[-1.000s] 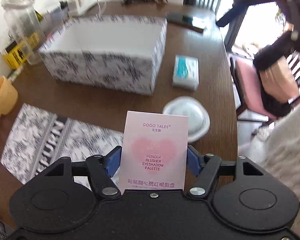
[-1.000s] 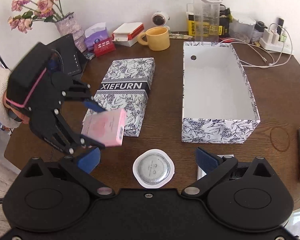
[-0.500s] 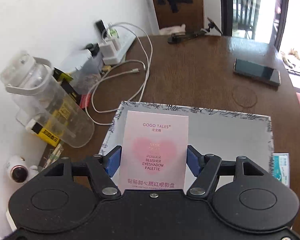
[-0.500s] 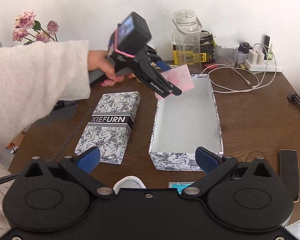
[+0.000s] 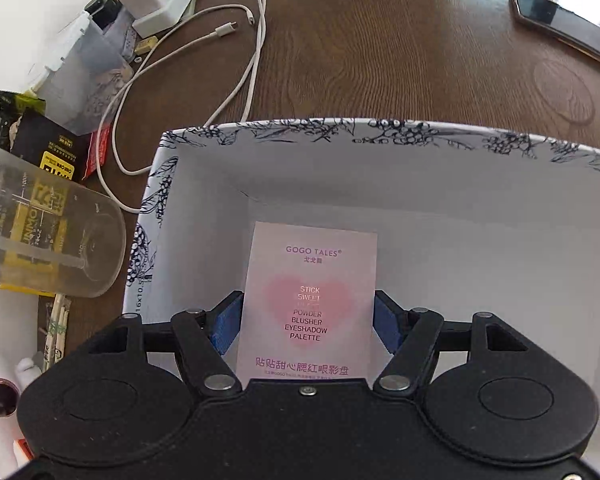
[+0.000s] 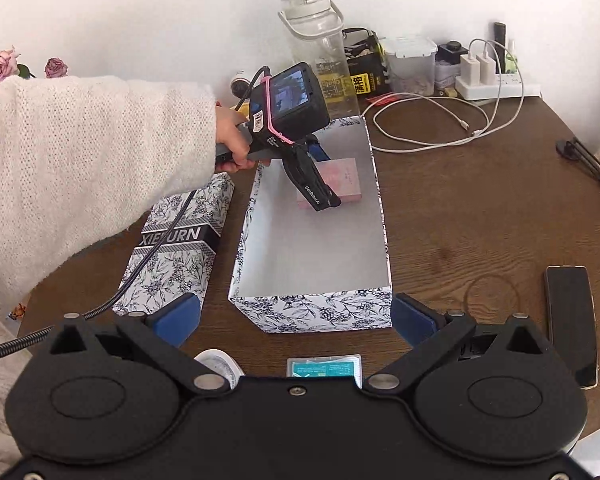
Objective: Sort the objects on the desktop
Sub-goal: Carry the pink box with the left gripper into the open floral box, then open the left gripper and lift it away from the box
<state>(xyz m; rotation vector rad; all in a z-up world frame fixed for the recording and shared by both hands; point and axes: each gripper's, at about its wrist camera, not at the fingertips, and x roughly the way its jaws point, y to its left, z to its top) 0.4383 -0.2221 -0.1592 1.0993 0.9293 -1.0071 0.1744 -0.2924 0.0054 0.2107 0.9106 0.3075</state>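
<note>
Brown desk (image 6: 480, 208), open box (image 6: 312, 316) at centre. Left gripper (image 5: 306, 316), jaws clamped on the pink palette (image 5: 310, 300), is down inside the box toward 12 o'clock. Right gripper (image 6: 296, 320) jaws wide, empty. Outside at 6 o'clock: round compact (image 6: 220, 364), teal packet (image 6: 324, 368). Lid (image 6: 180, 248) at 9. Judged: partway.

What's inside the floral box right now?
Only the pink palette box, held by the left gripper low in the floral box. The floor beneath the palette is covered; the rest looks bare.
</note>
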